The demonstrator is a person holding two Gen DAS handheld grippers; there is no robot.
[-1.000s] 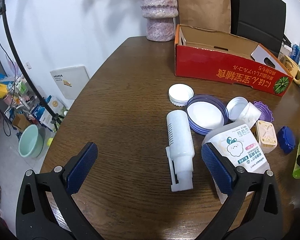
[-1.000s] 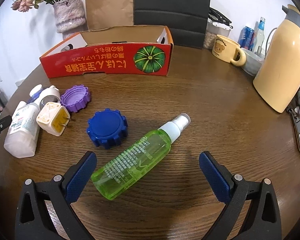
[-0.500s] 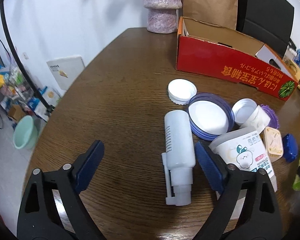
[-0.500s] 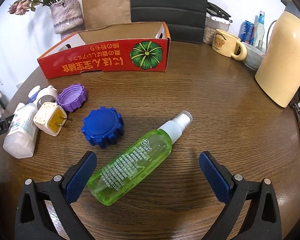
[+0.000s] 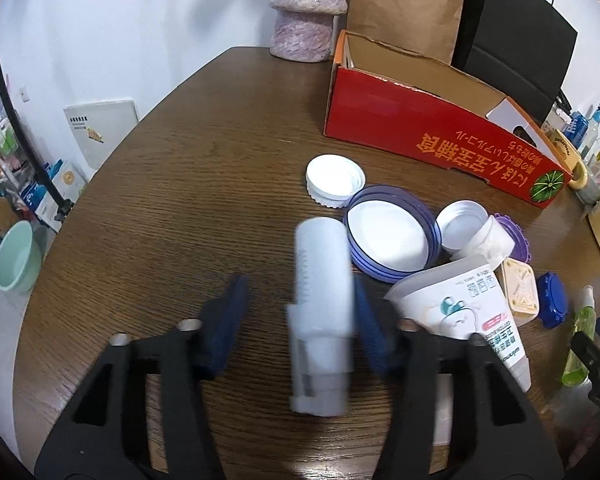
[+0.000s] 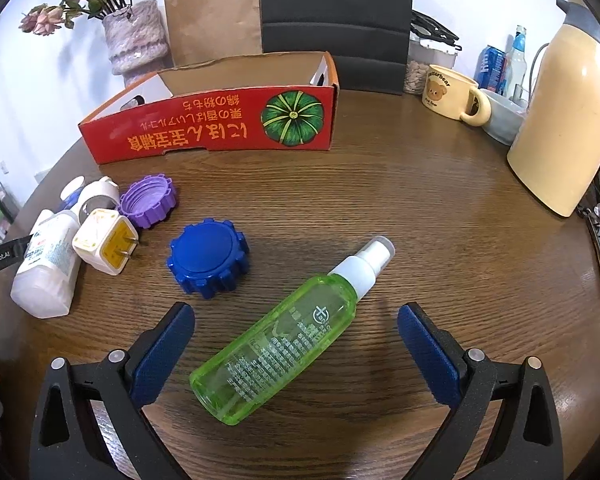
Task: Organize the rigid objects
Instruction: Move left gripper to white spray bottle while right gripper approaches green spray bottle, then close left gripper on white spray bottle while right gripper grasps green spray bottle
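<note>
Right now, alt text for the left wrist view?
The left gripper straddles a white pump bottle lying on the wooden table, its right finger at the bottle's side, its left finger apart from it, everything motion-blurred. Beyond lie loose lids, a white tube and an open red cardboard box.

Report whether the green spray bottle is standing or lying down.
Lying down. The green spray bottle rests on its side on the table, white nozzle pointing away, between the open right gripper fingers.
</note>
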